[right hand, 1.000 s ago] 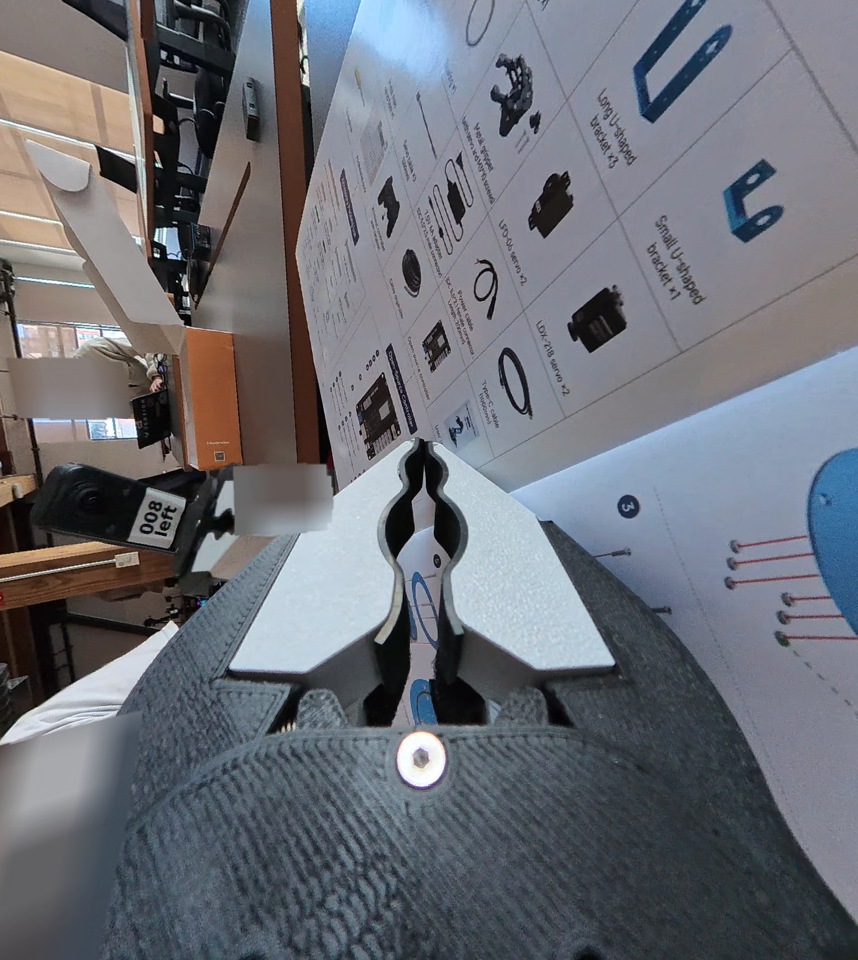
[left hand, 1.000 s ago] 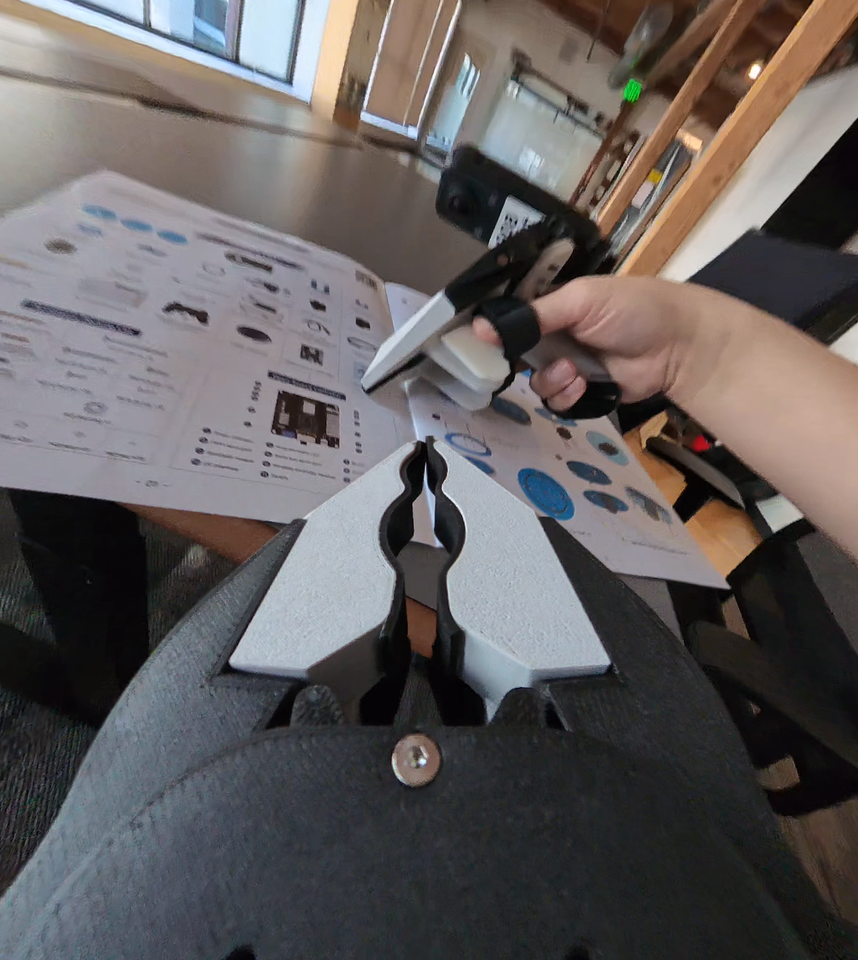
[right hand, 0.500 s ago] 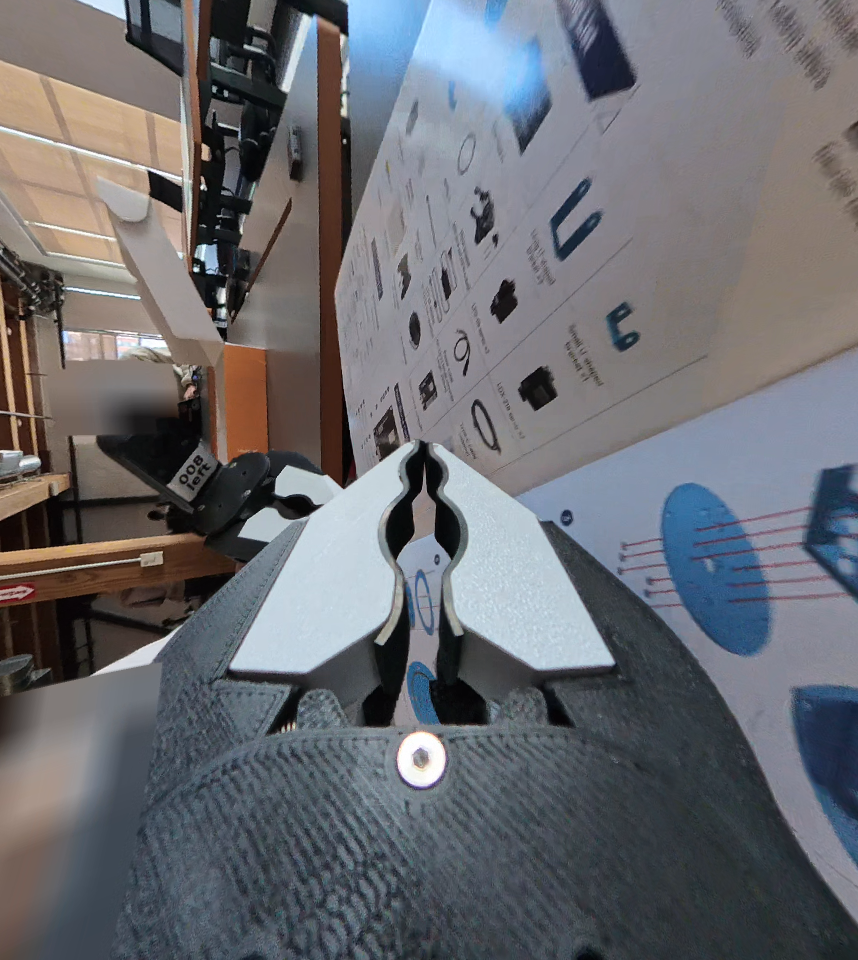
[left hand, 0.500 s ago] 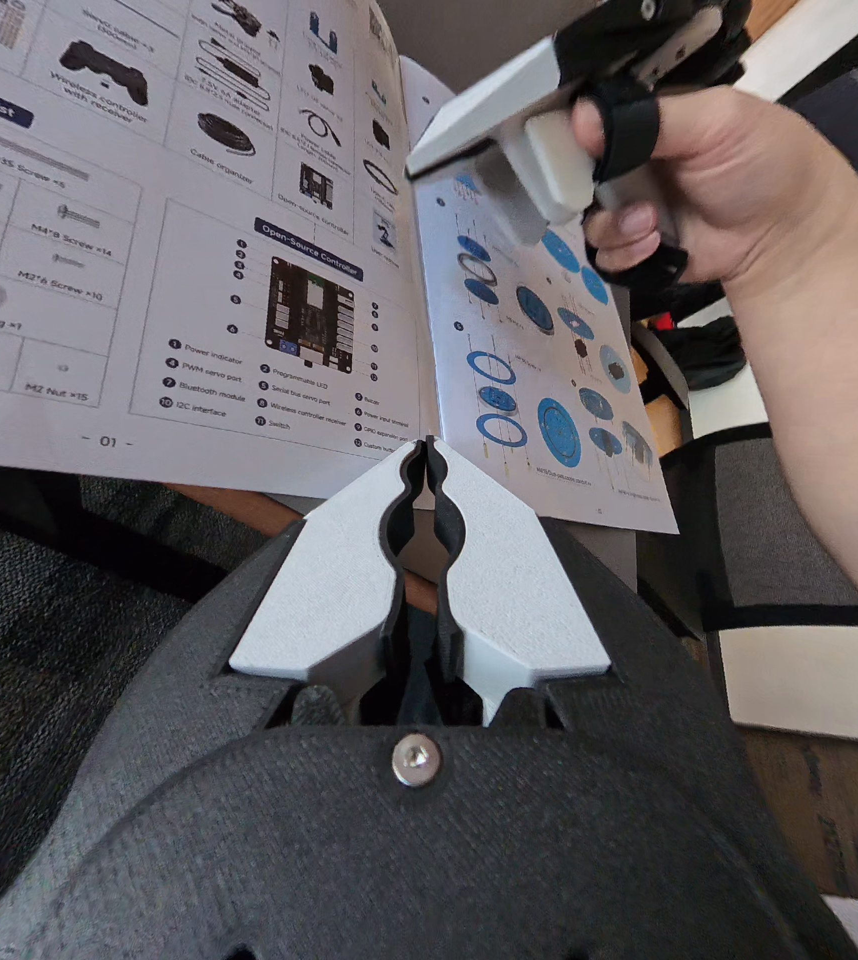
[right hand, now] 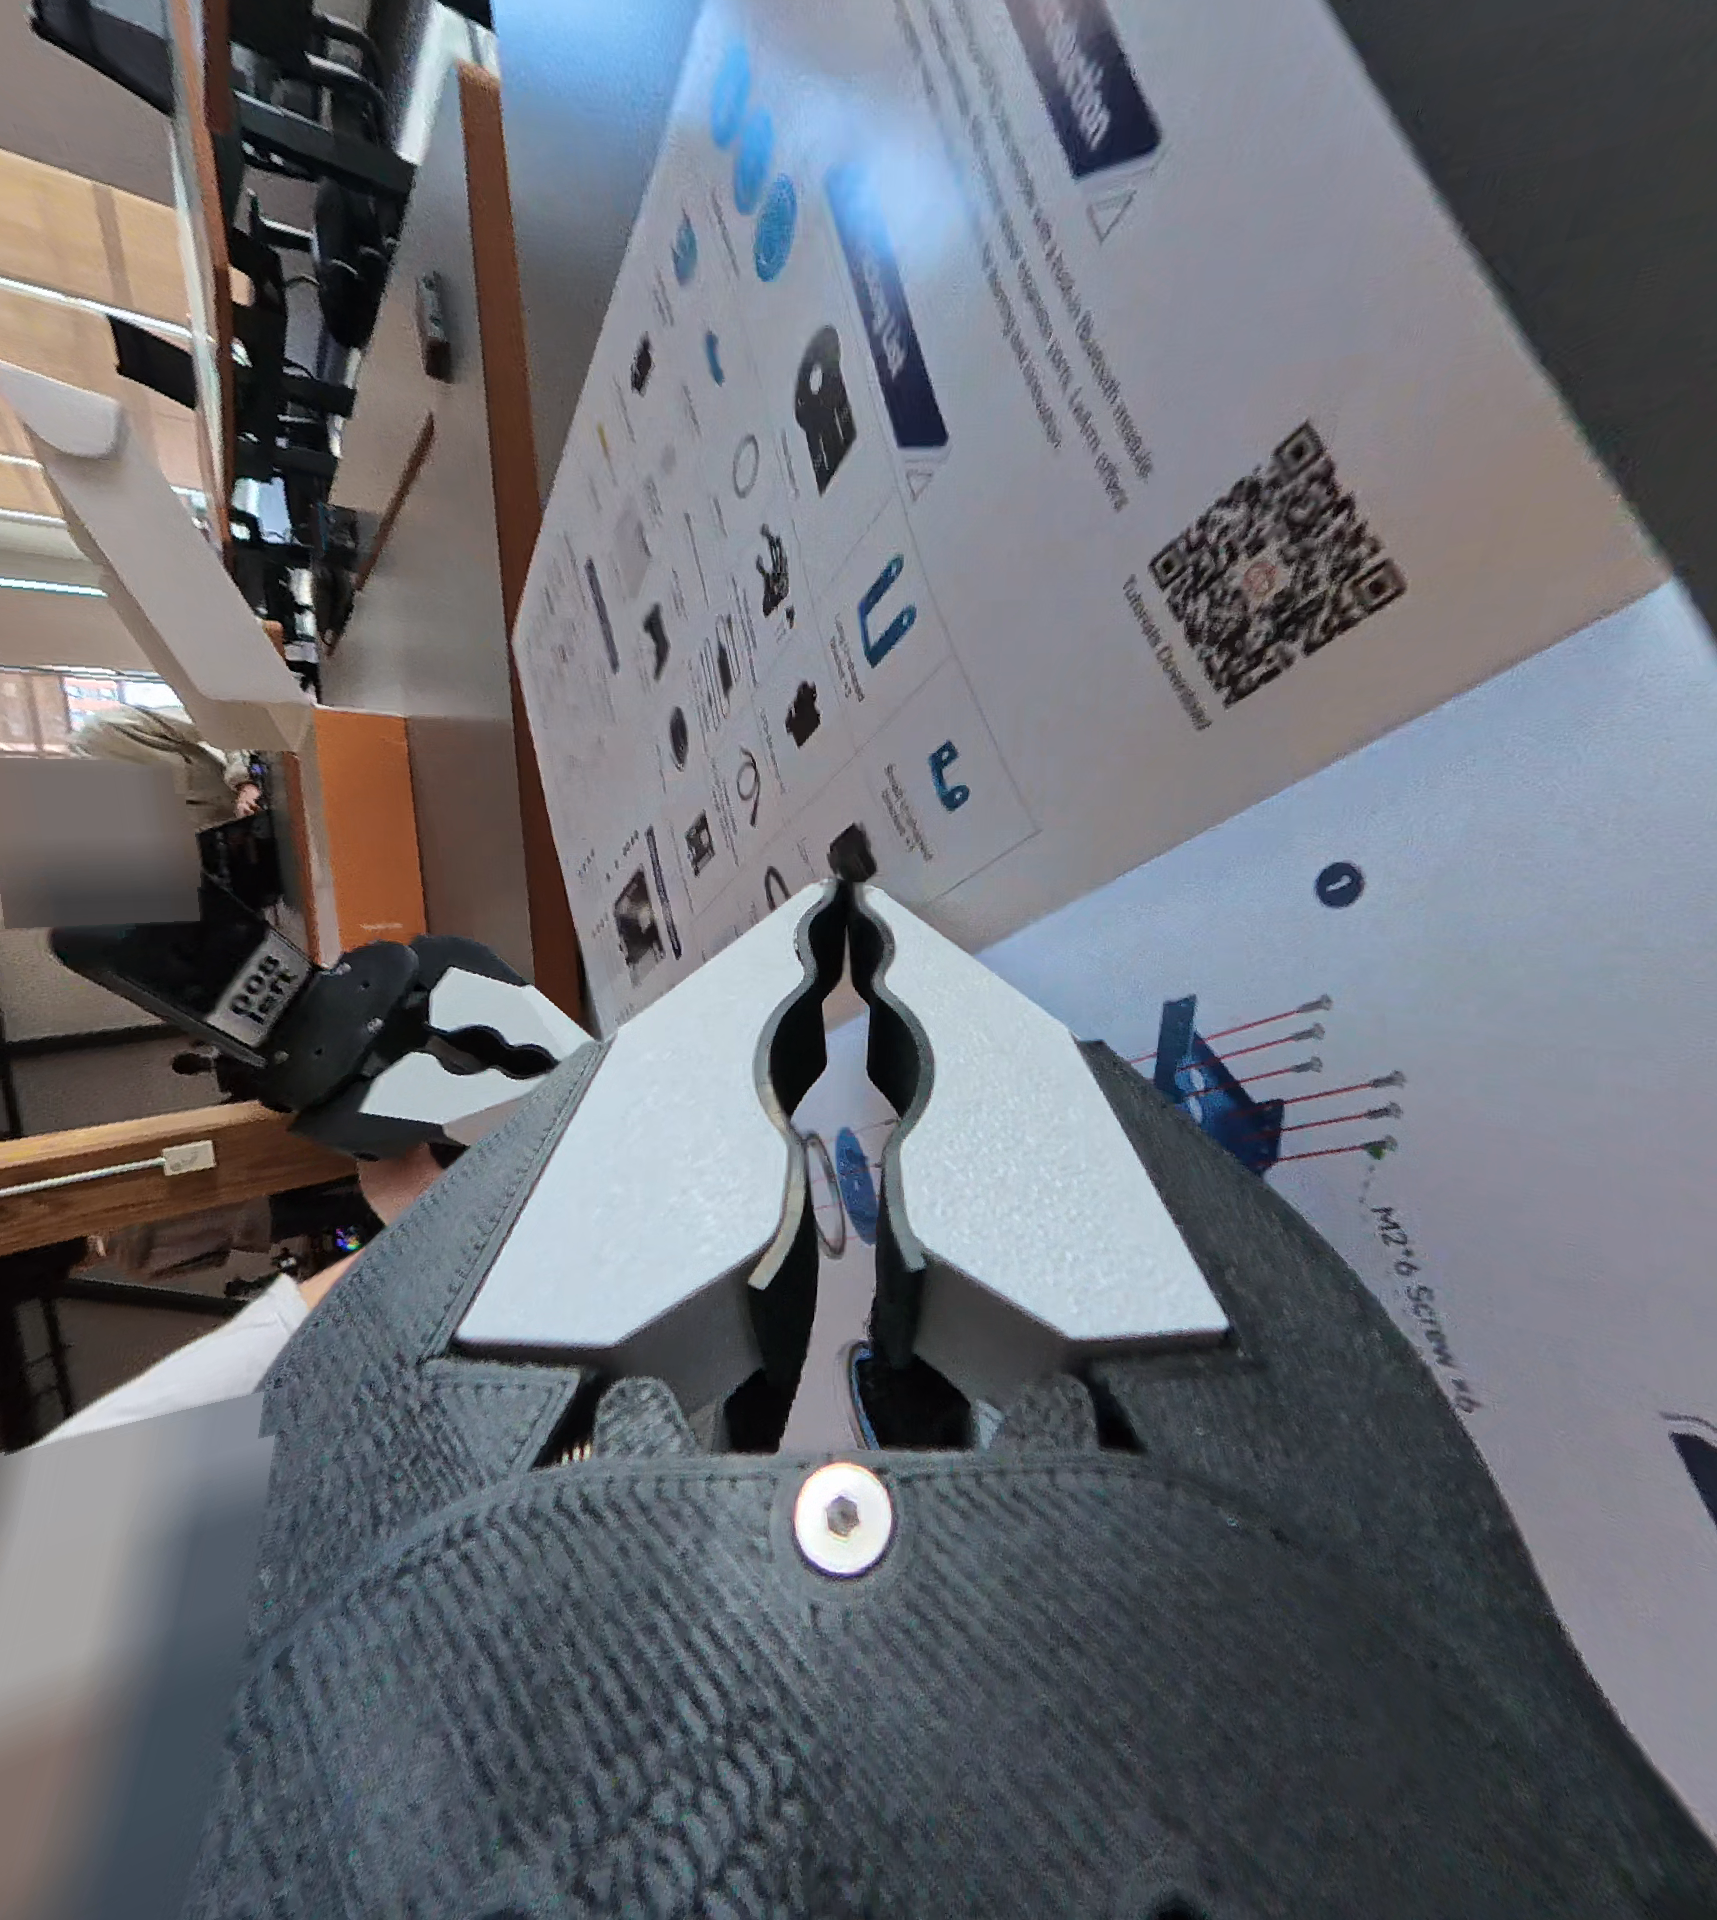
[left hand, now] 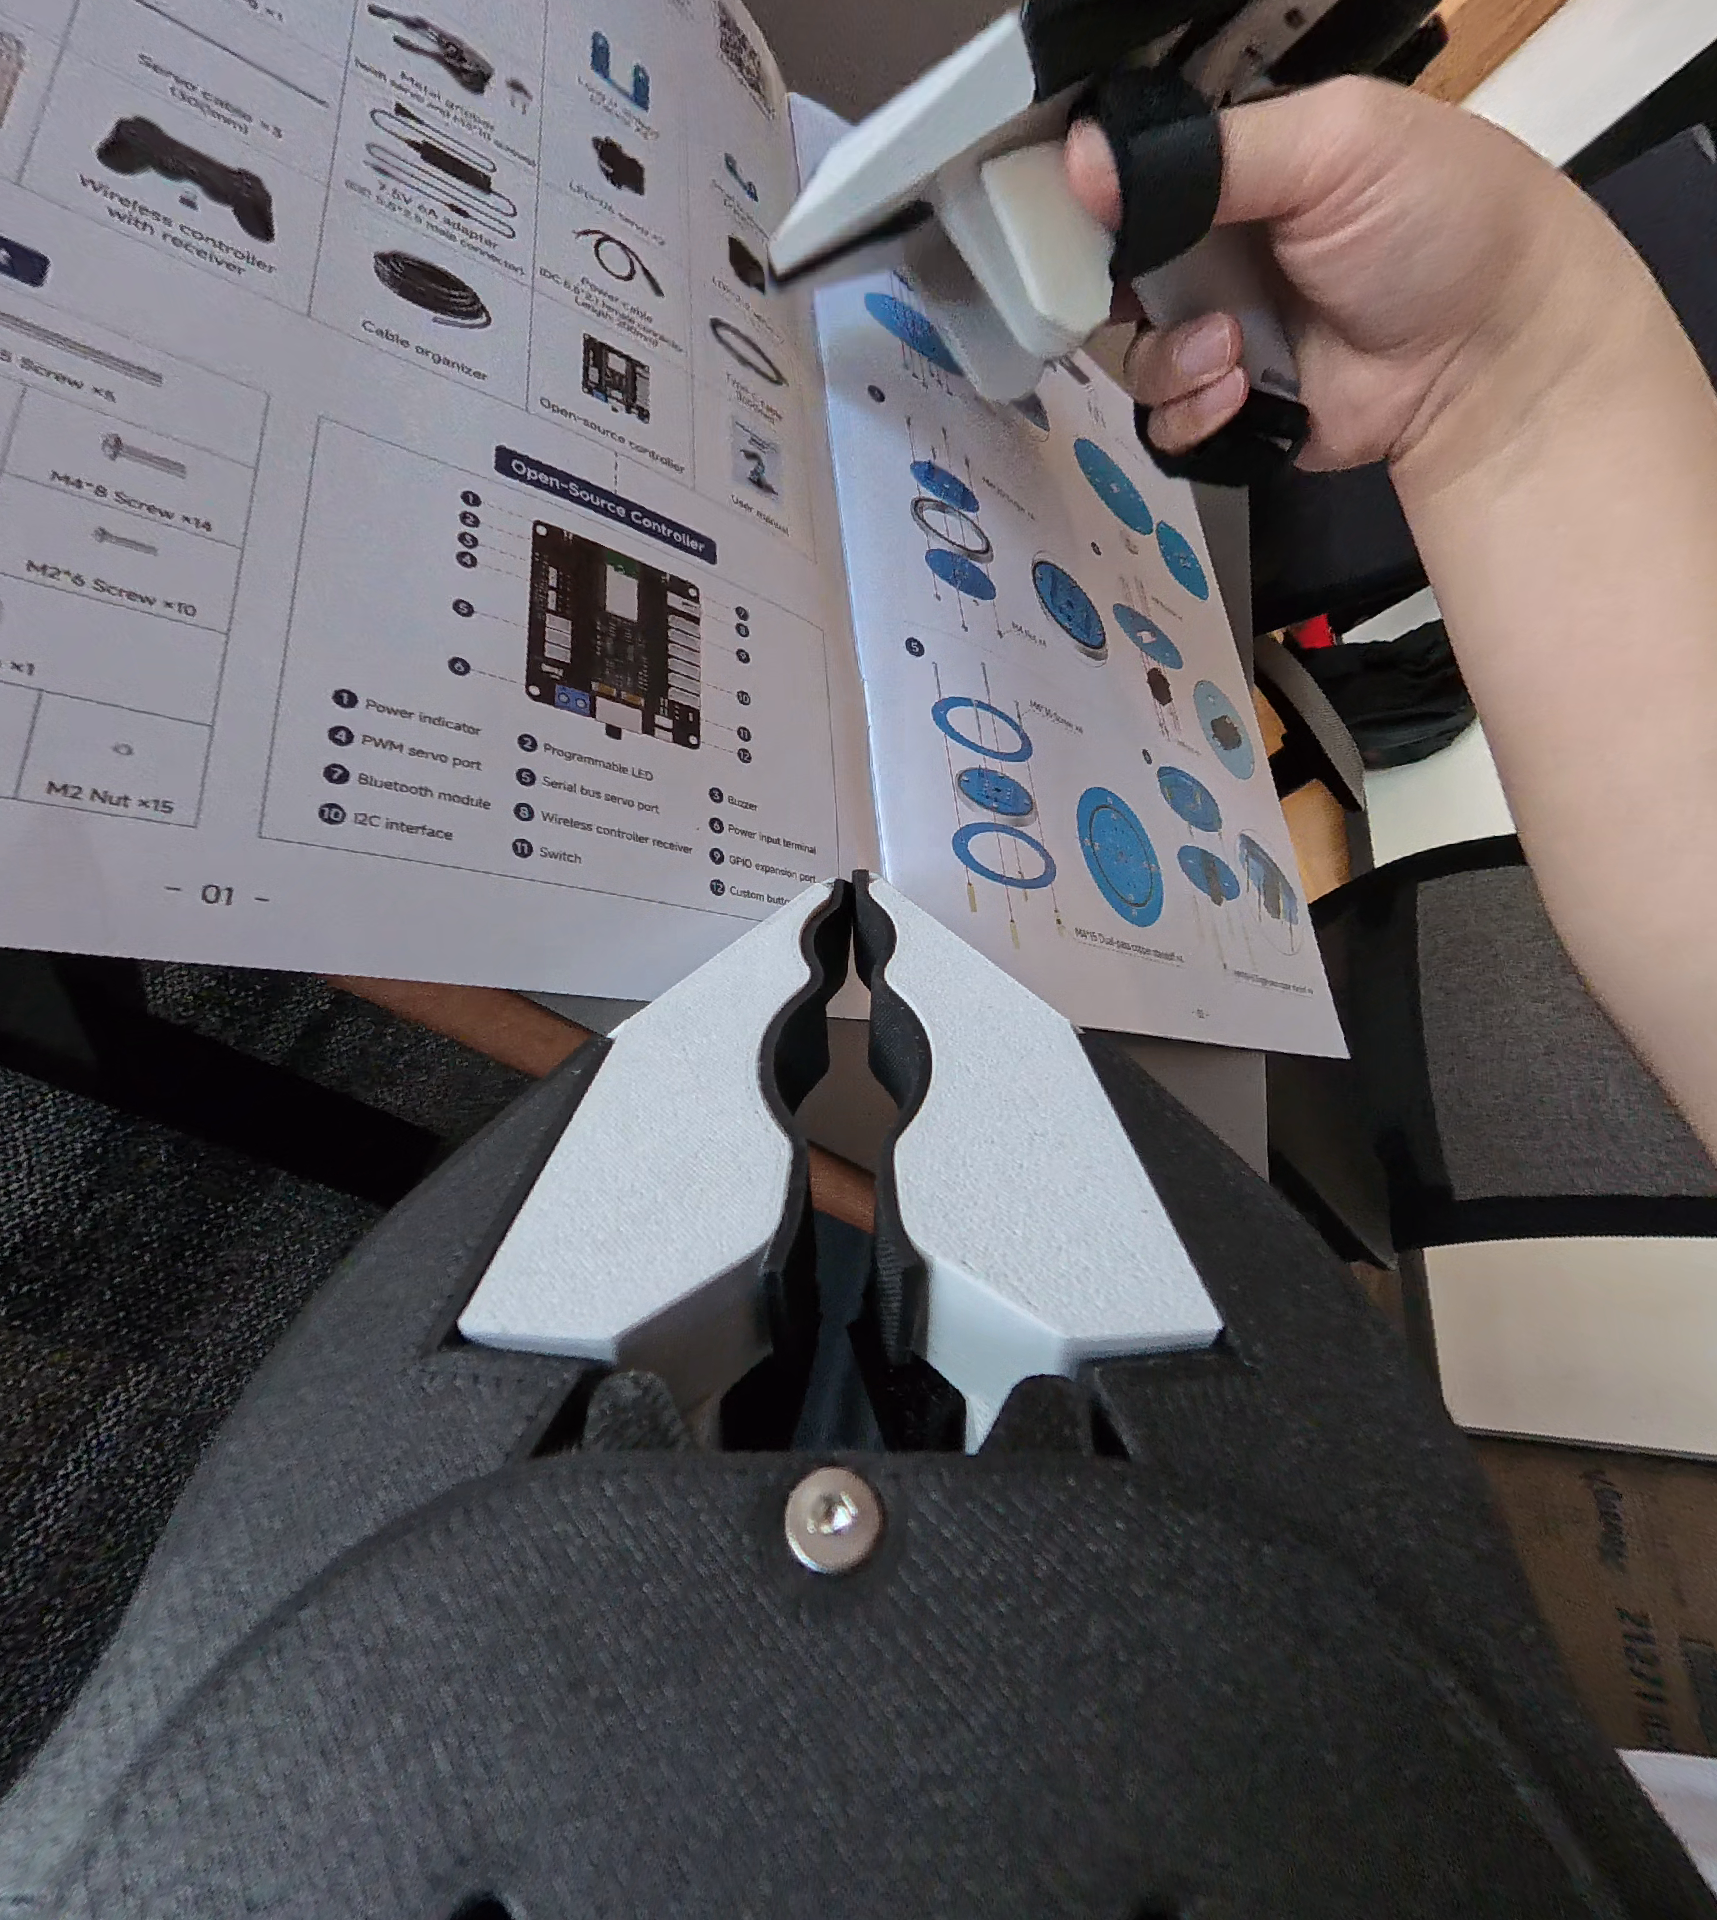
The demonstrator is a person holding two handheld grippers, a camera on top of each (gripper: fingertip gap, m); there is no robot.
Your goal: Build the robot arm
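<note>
An open printed booklet (left hand: pixel 418 623) with parts pictures lies flat on a grey table (left hand: pixel 1197 1091). My left gripper (left hand: pixel 854 883) is shut and empty, its tips at the booklet's near edge, by the fold. My right gripper (right hand: pixel 849 894) is shut and empty, low over the right page (right hand: pixel 1456 987) close to the fold. In the left wrist view a bare hand (left hand: pixel 1353 260) holds the right gripper (left hand: pixel 786 260), tip down at the fold near the booklet's far part. The left gripper also shows in the right wrist view (right hand: pixel 532 1055), beyond the table edge.
The table's brown front edge (left hand: pixel 480 1023) runs under the booklet. Dark carpet (left hand: pixel 106 1195) lies below left, a grey chair (left hand: pixel 1560 1039) and a cardboard box (left hand: pixel 1664 1610) to the right. A person (right hand: pixel 168 748) and an orange panel (right hand: pixel 366 810) are far behind. About 15 cm separates my left fingertips from my right.
The left gripper has come closer to the booklet's near edge and tilted down over it. The right gripper has slid along the fold toward the booklet's far end. Both stayed shut.
</note>
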